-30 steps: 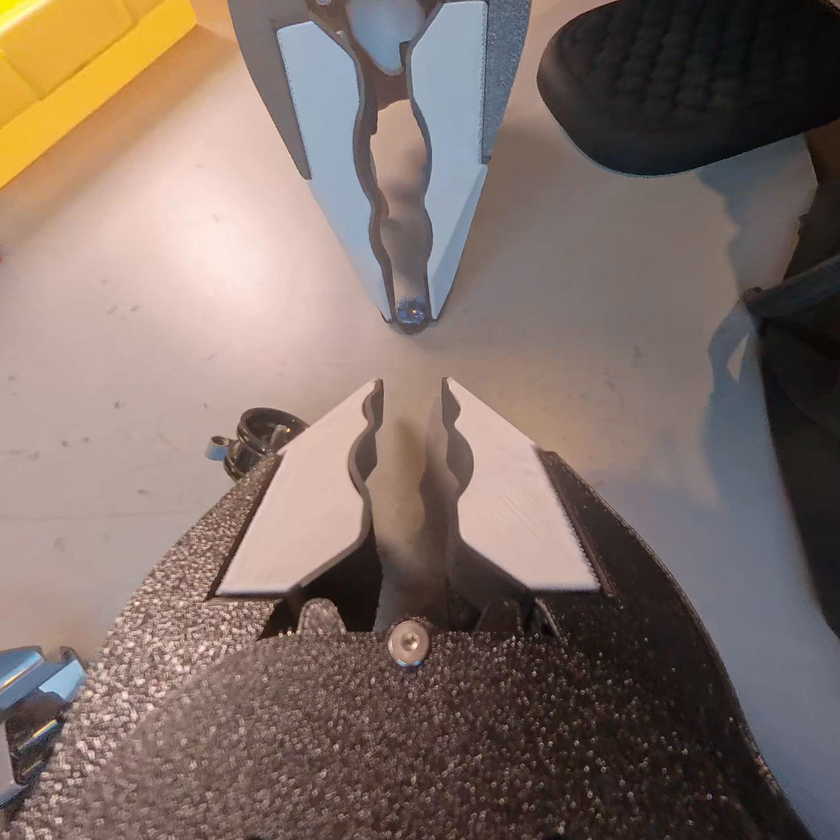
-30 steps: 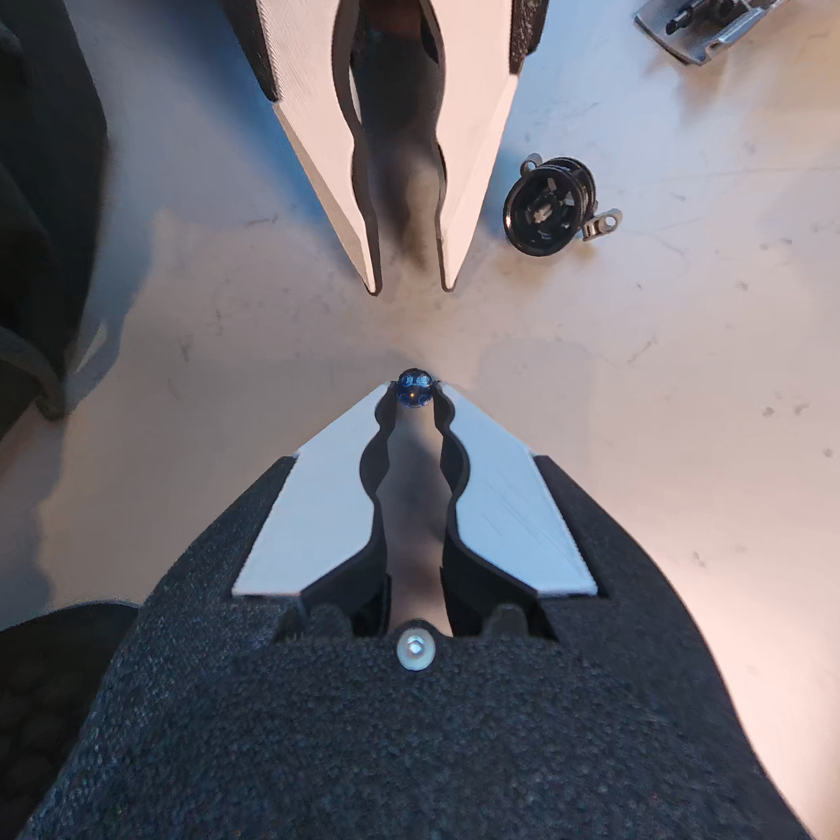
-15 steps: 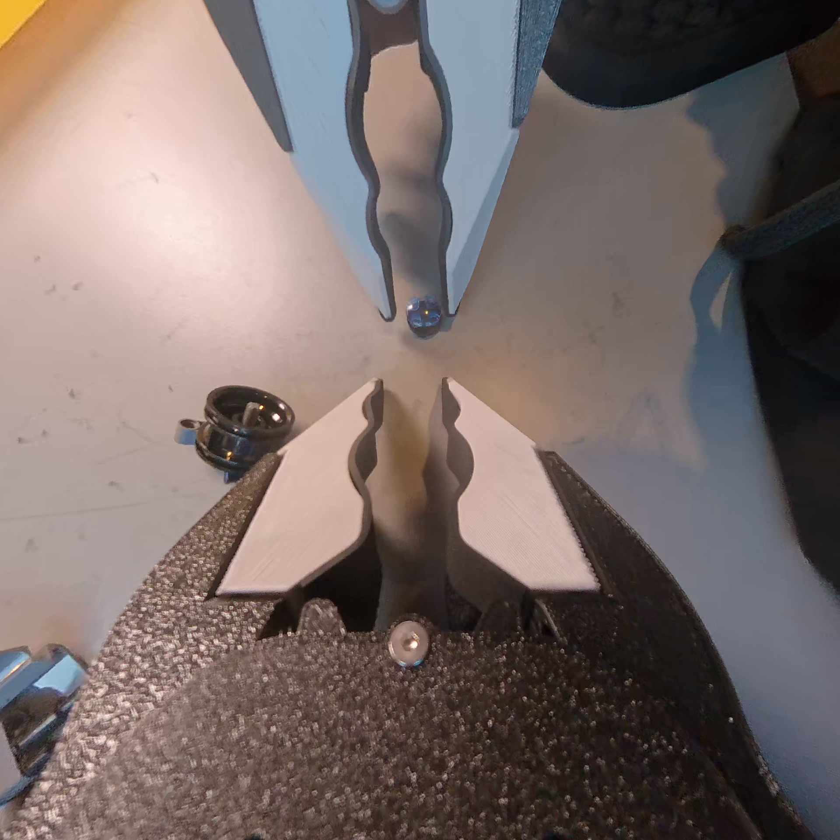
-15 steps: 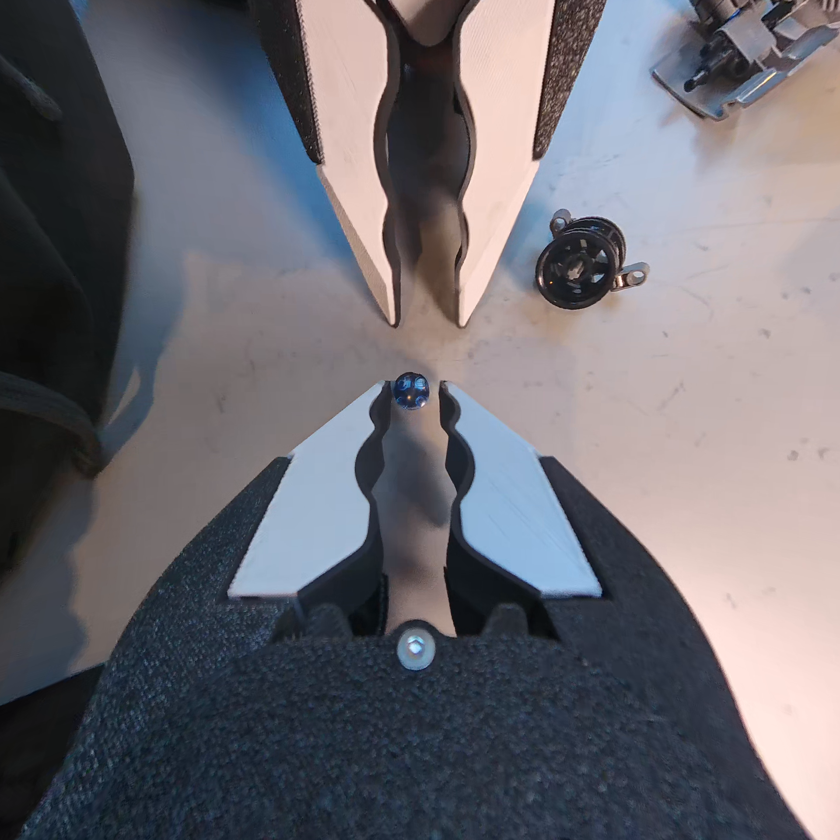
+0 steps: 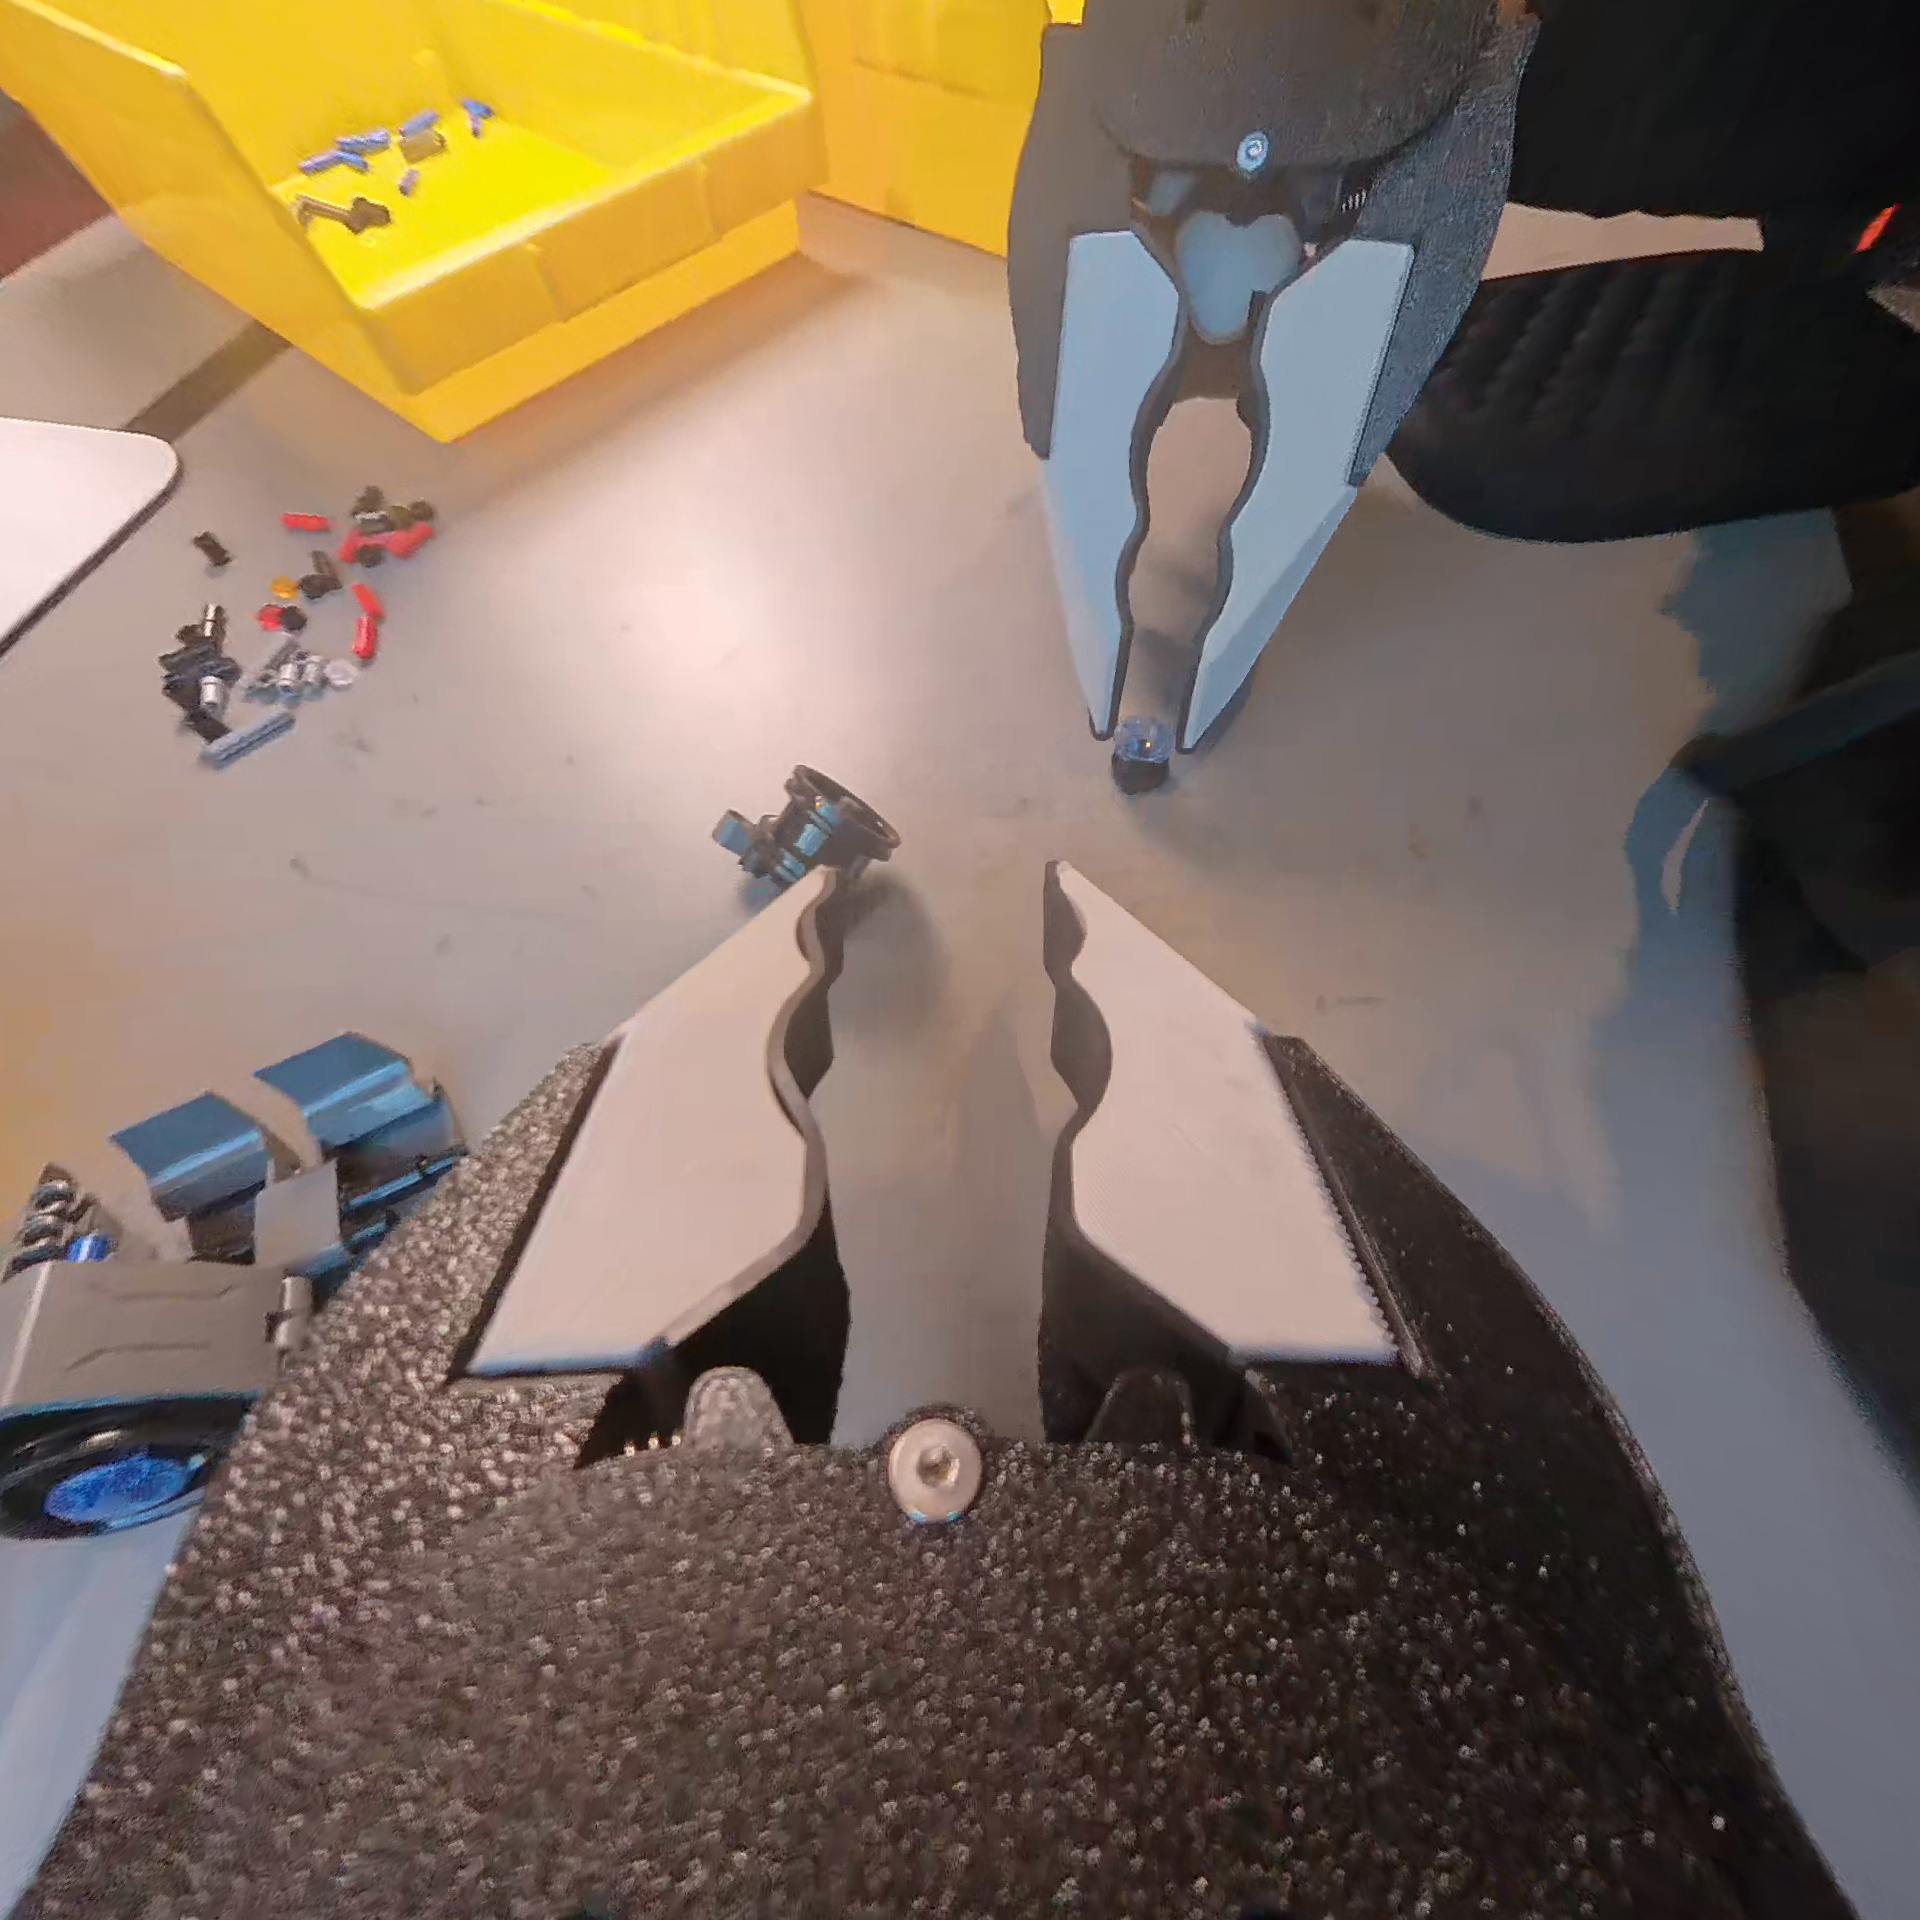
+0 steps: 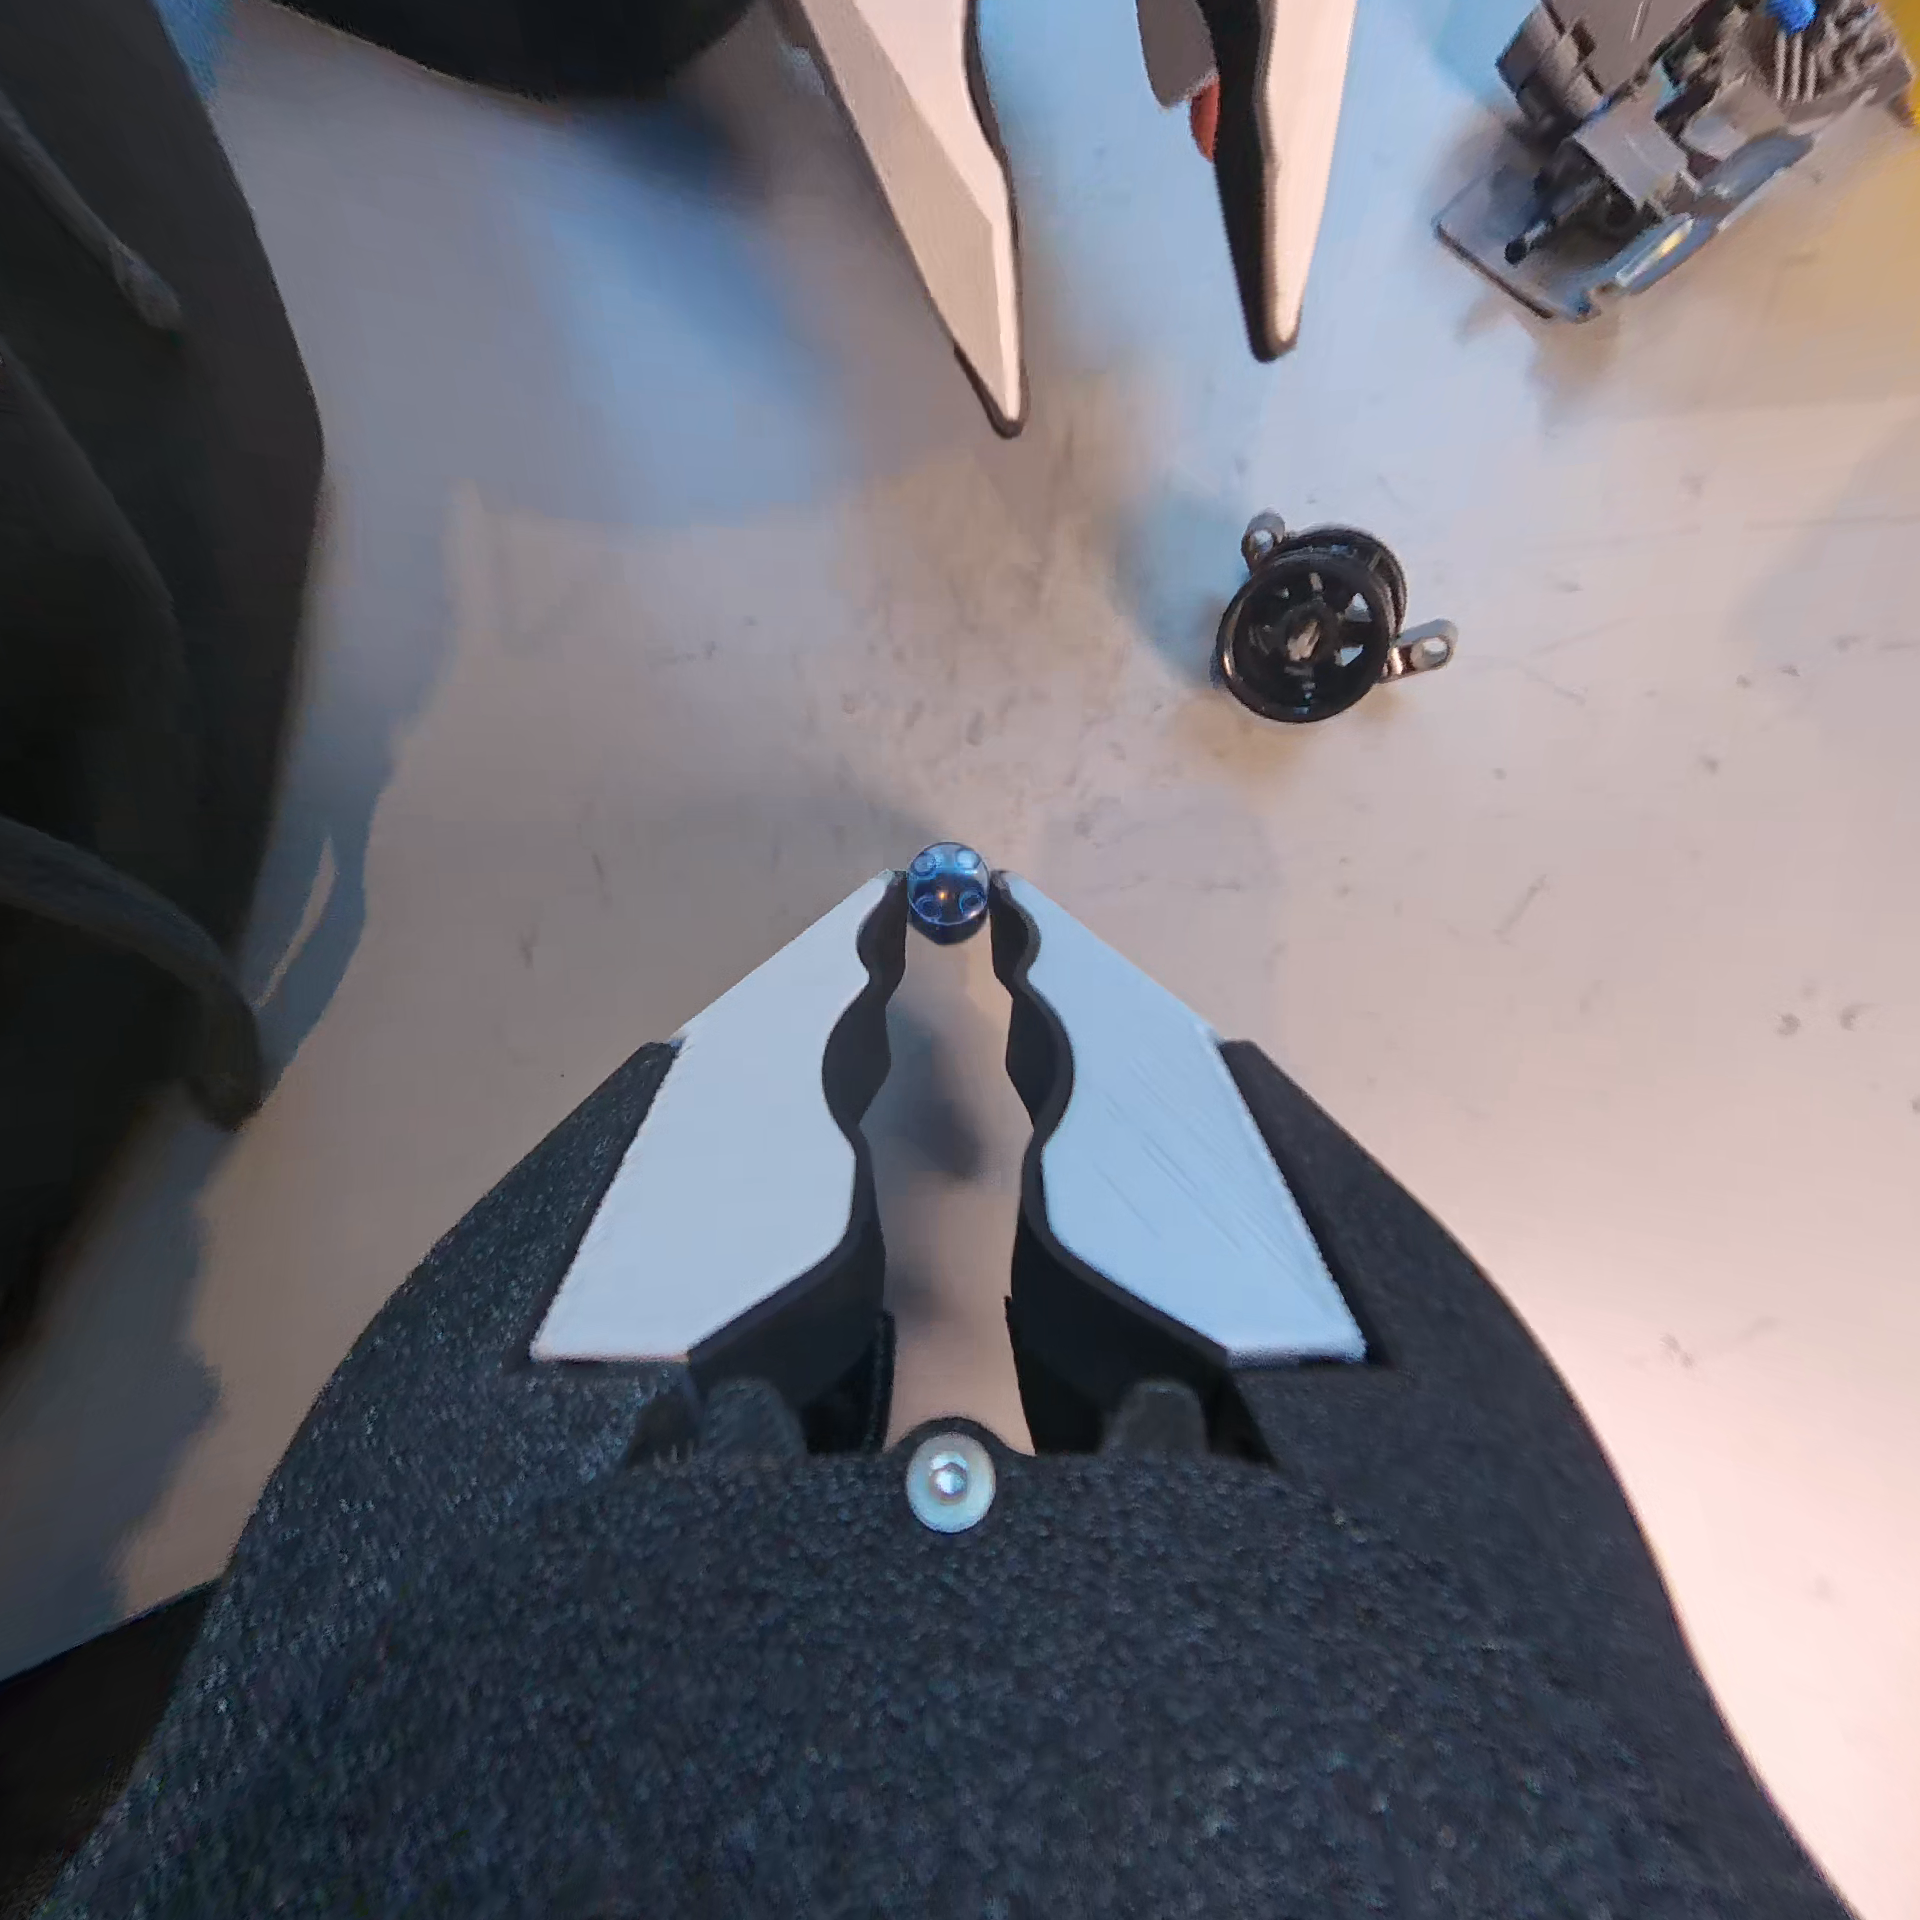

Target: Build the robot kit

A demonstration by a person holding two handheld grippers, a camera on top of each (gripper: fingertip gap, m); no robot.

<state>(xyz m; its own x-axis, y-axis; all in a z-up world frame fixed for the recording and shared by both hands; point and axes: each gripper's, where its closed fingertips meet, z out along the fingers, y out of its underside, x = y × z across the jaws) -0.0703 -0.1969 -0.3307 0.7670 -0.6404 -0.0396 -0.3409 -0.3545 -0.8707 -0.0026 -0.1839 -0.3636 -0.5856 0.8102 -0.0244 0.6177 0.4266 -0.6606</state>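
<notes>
While the right claw [image 6: 945, 891] pinches a small blue bead [image 6: 945, 906], the left claw [image 5: 940, 883] gapes empty, seemingly near a black wheel [image 5: 826, 831] mid-counter [image 5: 623, 831]

grey brick-built model [image 5: 208, 1226] — half hidden behind left hand-held gripper [image 5: 940, 883], scattered small parts [image 5: 291, 613] too tiny to identify

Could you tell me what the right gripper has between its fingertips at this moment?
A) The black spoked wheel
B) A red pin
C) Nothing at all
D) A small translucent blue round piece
D: in the right wrist view the right gripper is pinching a small translucent blue round piece at its tips, while the black spoked wheel lies apart on the table.
</notes>
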